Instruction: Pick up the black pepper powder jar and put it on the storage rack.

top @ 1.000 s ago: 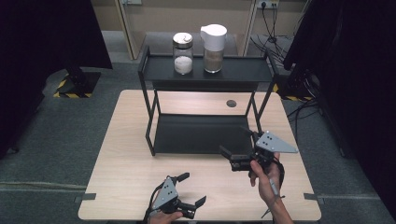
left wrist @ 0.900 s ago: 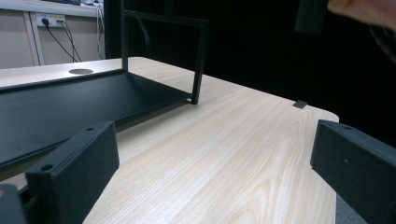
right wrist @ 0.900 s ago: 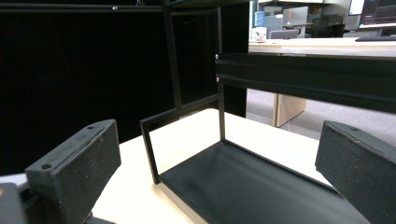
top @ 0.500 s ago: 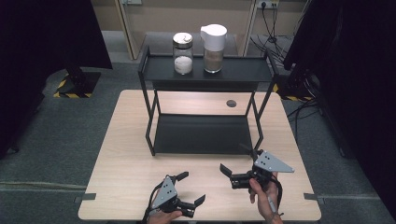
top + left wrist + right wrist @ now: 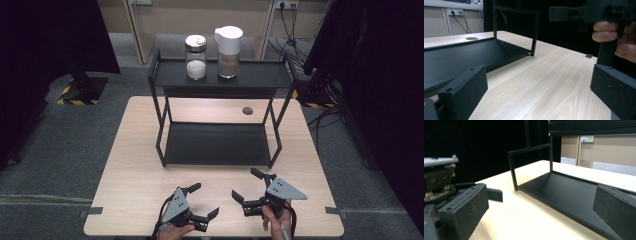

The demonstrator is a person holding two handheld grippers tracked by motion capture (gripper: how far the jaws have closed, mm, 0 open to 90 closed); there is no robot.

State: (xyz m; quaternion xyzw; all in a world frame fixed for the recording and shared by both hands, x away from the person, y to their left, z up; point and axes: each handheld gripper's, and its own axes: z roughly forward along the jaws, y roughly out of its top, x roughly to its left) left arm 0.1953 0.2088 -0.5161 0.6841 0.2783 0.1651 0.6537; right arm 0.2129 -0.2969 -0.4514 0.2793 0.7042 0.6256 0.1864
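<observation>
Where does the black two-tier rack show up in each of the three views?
High view: the rack stands mid-table, two jars on its top shelf.
Left gripper view: its bottom shelf fills the left side, a corner post right of it.
Right gripper view: the bottom shelf runs centre to right, the top shelf's edge overhead.
Shared landmark: the bottom shelf's near corner post.

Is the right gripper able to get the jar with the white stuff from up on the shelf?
Probably yes. The right gripper has open jaws holding nothing, and the jar stands on the open top of the shelf, apart from the white jug. It sits far back, though, so the reach is long.
</observation>
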